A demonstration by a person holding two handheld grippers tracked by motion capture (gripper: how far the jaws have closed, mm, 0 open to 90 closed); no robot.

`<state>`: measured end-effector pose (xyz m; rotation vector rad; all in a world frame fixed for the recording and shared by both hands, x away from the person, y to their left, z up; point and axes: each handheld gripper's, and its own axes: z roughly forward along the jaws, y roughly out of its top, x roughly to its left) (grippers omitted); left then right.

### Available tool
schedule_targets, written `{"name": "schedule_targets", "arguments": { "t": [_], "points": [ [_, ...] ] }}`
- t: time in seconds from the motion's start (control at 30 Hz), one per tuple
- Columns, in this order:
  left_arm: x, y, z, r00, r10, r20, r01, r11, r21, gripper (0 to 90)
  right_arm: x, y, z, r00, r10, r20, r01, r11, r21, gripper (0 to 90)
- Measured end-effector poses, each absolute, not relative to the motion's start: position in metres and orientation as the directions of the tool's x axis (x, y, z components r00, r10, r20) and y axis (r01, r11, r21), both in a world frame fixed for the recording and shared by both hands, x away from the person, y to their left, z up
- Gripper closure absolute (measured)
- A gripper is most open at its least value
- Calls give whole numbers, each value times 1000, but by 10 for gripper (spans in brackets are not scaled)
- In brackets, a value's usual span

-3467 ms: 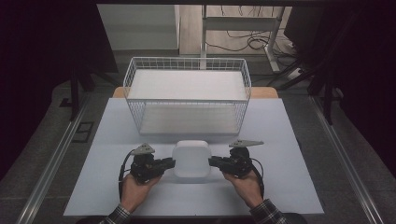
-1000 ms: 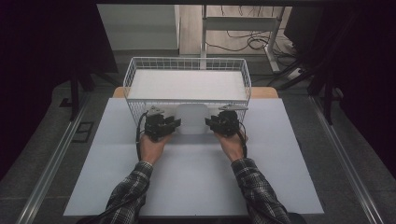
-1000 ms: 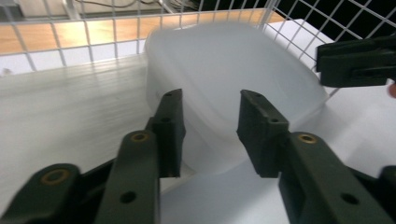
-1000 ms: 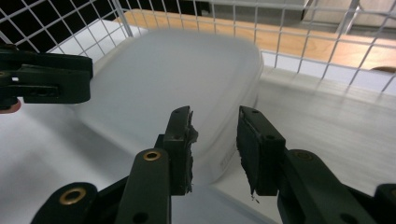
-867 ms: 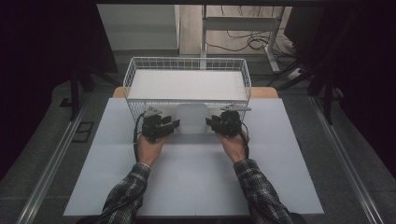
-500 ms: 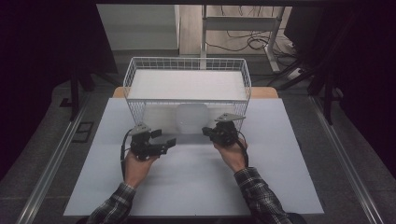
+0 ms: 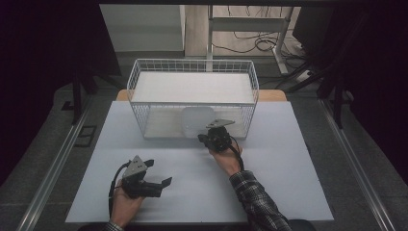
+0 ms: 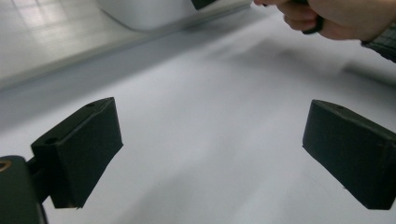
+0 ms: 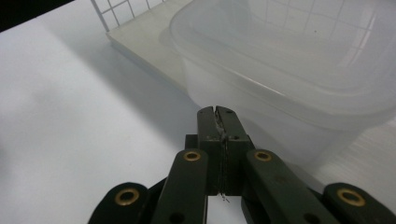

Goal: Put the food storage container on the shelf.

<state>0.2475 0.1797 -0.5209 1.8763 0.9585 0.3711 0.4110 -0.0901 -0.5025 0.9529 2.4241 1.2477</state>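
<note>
Black, blocky rubber pads tip the left gripper (image 7: 159,173), whose 2 jaws have just been opening and now stand wide apart with bare tabletop between them. The right gripper (image 7: 204,139) has its flat jaws pressed together, nothing between them, their tips just at the wall of a translucent plastic container (image 9: 289,70). That tub is squarish with rounded corners and a smooth, frosted rim, and it sits inside the white wire basket (image 7: 144,103), near its open front edge. The basket's thin grid walls rise from a pale flat floor. Both grippers hover over a matte, light grey table (image 7: 288,183); a plaid sleeve (image 7: 252,192) covers the right forearm.
</note>
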Motion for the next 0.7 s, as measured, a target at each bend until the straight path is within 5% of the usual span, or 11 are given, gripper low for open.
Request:
{"name": "schedule_targets", "arguments": {
  "t": [0.7],
  "points": [
    [249,166,-528,724,676,-139,416,-266,869,44,437,-76,-503,-723,690,29,433,420,798,887]
  ]
}}
